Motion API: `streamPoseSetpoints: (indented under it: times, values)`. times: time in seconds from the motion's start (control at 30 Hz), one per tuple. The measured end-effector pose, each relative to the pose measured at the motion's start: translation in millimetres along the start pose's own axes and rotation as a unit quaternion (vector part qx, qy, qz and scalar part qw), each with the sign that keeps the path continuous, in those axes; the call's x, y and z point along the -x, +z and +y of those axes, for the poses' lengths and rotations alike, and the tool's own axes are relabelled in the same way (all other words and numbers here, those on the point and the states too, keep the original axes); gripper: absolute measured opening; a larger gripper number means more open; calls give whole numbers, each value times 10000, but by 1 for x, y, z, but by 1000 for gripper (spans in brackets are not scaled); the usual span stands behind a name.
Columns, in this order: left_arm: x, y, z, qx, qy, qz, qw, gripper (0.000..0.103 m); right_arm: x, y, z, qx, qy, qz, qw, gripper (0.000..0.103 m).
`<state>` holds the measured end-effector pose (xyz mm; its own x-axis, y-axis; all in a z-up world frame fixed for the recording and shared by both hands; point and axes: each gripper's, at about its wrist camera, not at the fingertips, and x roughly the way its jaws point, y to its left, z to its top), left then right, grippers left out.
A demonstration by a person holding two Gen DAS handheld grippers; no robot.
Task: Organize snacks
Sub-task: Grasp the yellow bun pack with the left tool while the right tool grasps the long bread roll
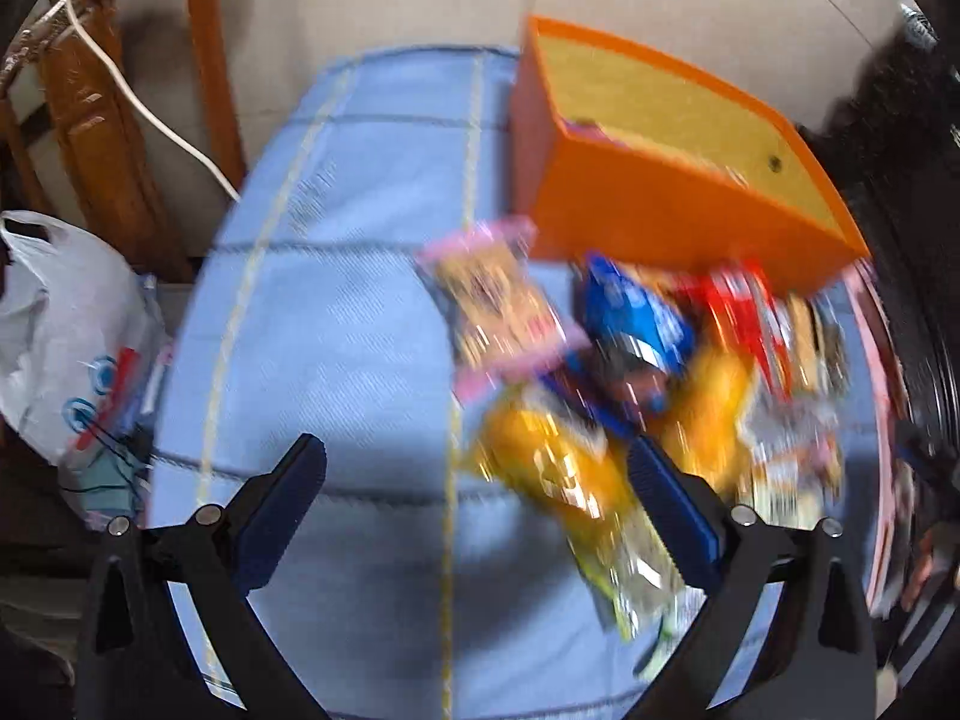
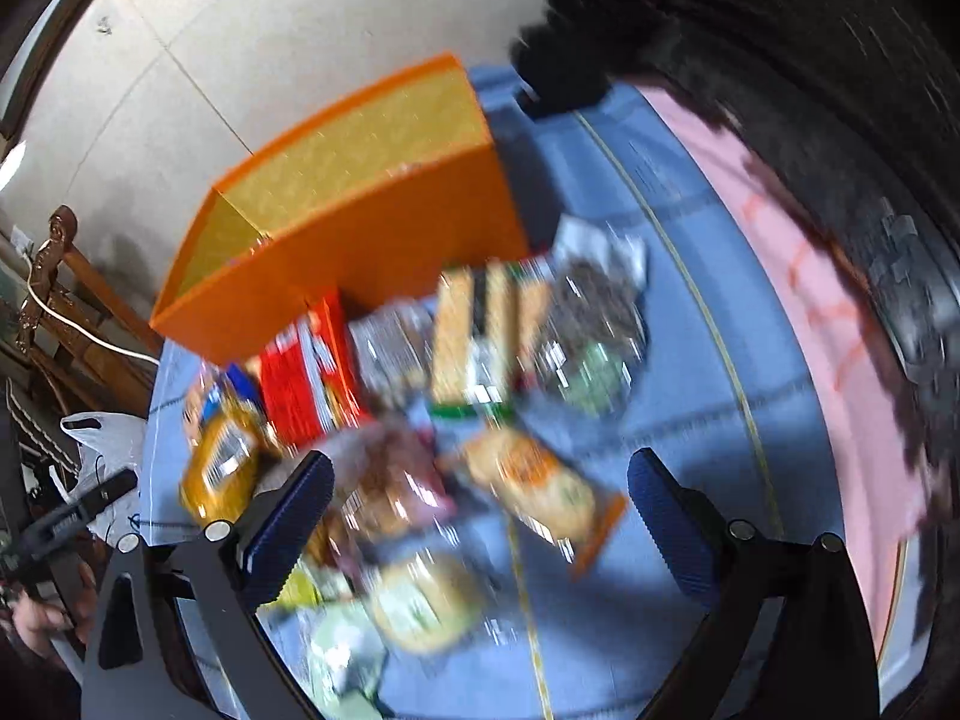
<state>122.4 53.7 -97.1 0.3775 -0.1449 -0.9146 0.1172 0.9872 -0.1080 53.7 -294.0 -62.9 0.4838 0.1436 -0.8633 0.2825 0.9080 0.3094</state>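
A pile of snack packets lies on a blue checked cloth [image 1: 336, 324] in front of an orange box [image 1: 678, 222] with a yellow inside. Both views are blurred. In the left wrist view I see a pink packet [image 1: 498, 306], a blue packet [image 1: 630, 312], a red packet [image 1: 744, 318] and a yellow packet [image 1: 558, 468]. My left gripper [image 1: 480, 474] is open and empty above the cloth, left of the pile. My right gripper [image 2: 480, 492] is open and empty over the pile, above an orange-edged packet [image 2: 534, 486]. The orange box [image 2: 360, 246] stands behind a red packet [image 2: 306, 372].
A white plastic bag [image 1: 66, 336] and a wooden chair [image 1: 108, 120] with a white cable stand left of the table. A pink cloth [image 2: 810, 300] lies along the table's right side. A dark furry shape [image 2: 630, 12] is at the far right.
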Motion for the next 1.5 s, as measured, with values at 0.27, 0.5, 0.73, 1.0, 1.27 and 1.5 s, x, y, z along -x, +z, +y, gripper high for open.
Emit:
streamPoseSetpoints:
  times: [0.27,0.5,0.73,1.0,1.27,1.5]
  values:
    - [-30,-28,-30,-707,-44,294,9971,98,8,-36,-4,86,20,164,9998,99]
    - [-74,-17,-59,-1149,213,577,9915,98,11,-51,-13,43,-137,326,9994,99]
    - [-73,-19,-37,-395,-224,742,9962,33,10,-49,-21,80,-257,304,9992,99]
    - [-38,-41,-3,-117,-281,620,9976,31,-46,-17,-8,1174,-689,523,9893,77]
    - [-43,-50,12,213,-308,771,9963,30,-92,-9,13,1973,-886,956,9716,45]
    - [-38,-49,14,437,-582,704,9949,10,-42,2,7,1413,17,816,9866,38]
